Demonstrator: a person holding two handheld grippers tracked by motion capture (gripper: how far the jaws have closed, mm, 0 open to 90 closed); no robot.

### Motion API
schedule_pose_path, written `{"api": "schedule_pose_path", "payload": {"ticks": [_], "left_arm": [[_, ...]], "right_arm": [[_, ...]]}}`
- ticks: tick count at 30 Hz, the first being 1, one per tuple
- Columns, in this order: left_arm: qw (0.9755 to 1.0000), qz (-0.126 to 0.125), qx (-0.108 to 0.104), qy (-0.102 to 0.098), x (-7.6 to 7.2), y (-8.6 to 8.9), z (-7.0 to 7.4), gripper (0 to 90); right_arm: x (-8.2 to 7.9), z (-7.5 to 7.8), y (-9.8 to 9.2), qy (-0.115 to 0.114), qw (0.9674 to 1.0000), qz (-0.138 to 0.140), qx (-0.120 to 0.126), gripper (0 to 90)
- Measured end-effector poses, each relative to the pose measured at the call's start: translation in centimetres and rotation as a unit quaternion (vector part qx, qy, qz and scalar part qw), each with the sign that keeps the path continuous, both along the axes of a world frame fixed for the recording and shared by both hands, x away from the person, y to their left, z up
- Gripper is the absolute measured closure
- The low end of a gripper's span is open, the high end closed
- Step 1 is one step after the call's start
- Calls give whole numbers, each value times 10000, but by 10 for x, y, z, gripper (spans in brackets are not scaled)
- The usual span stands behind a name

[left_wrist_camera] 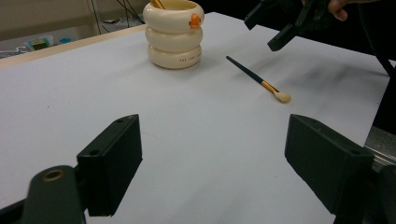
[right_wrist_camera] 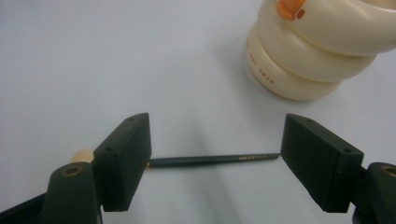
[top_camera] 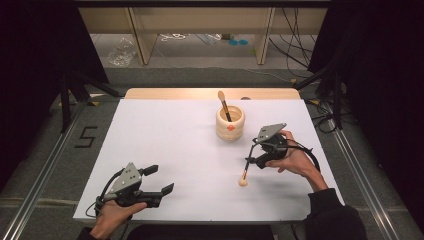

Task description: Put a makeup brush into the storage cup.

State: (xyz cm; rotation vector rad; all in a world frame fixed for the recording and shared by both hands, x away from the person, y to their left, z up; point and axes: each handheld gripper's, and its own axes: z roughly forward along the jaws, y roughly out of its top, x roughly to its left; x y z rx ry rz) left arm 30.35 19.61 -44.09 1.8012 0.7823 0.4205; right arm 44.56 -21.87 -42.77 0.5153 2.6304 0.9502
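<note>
Black jaws of the right gripper stand spread, straddling a slim dark-handled makeup brush with a cream tip that lies flat on the white table sheet, just beside a cream ringed ceramic pot. Farther from that pot, the left gripper rests with jaws wide apart, pinching nothing.

Dark-handled makeup brush with cream tip, flat on white table, near ringed cream holder.

Left gripper rests low at the near edge, jaws wide apart. Right gripper points downward, jaws spread.
</note>
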Motion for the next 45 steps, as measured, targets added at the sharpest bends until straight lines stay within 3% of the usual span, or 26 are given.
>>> {"api": "schedule_pose_path", "payload": {"ticks": [20, 25, 37, 45], "left_arm": [[10000, -41, -66, -23, 2, -1, 0, 185], [10000, -71, 49, -41, 2, -1, 0, 185], [10000, -46, -7, -18, 0, -1, 1, 186], [10000, -68, -15, -24, 1, -1, 0, 185]], "right_arm": [[-6, -4, 0, 36, 9988, 303, -390, 230], [-6, -7, 4, 55, 9976, 441, -531, 240], [-3, -11, 6, -8, 9931, 637, -982, 252], [-1, -16, 13, -37, 9882, 880, -1252, 264]]}}
